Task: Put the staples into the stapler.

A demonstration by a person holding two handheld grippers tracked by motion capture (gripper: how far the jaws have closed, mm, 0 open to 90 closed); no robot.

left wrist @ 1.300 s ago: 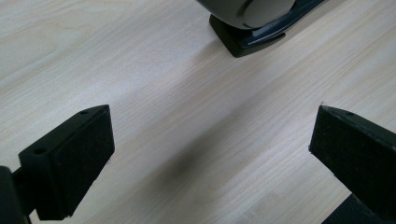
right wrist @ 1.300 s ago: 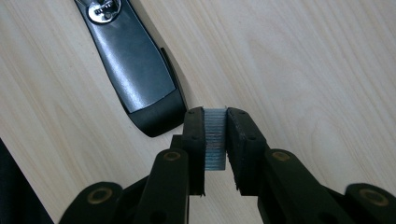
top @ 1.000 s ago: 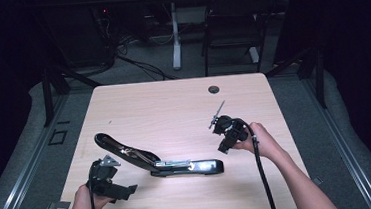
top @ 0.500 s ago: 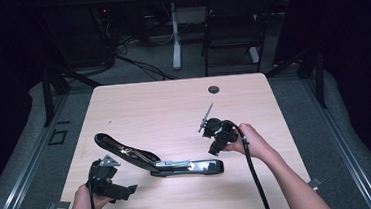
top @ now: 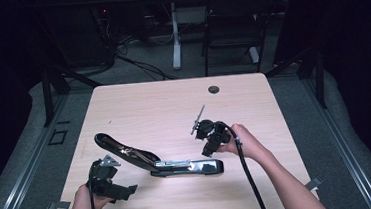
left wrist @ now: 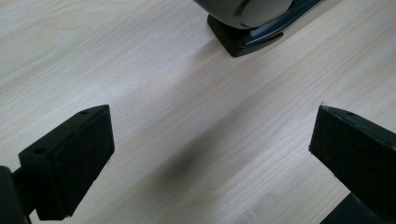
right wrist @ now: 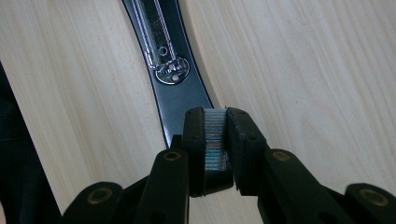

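Observation:
A black stapler (top: 178,166) lies swung open on the wooden table (top: 149,112), base flat and top arm (top: 122,148) raised to the left. My right gripper (top: 207,144) hovers just above the base's right part, shut on a strip of staples (right wrist: 215,140). Below that strip, in the right gripper view, lie the stapler base and its metal anvil (right wrist: 170,70), with the right gripper (right wrist: 216,126) over them. My left gripper (top: 120,187) rests near the table's front left, open and holding nothing. In the left gripper view, its wide-apart left gripper (left wrist: 210,154) points at the stapler's end (left wrist: 252,23).
A round cable hole (top: 214,89) sits near the table's far edge. A chair (top: 232,25) and cables stand on the floor beyond the table. Bare wood spreads across the far half and the right side of the table.
My right gripper has carried the staple strip left and nearer, down to the stapler's base. The left gripper and the stapler have stayed put.

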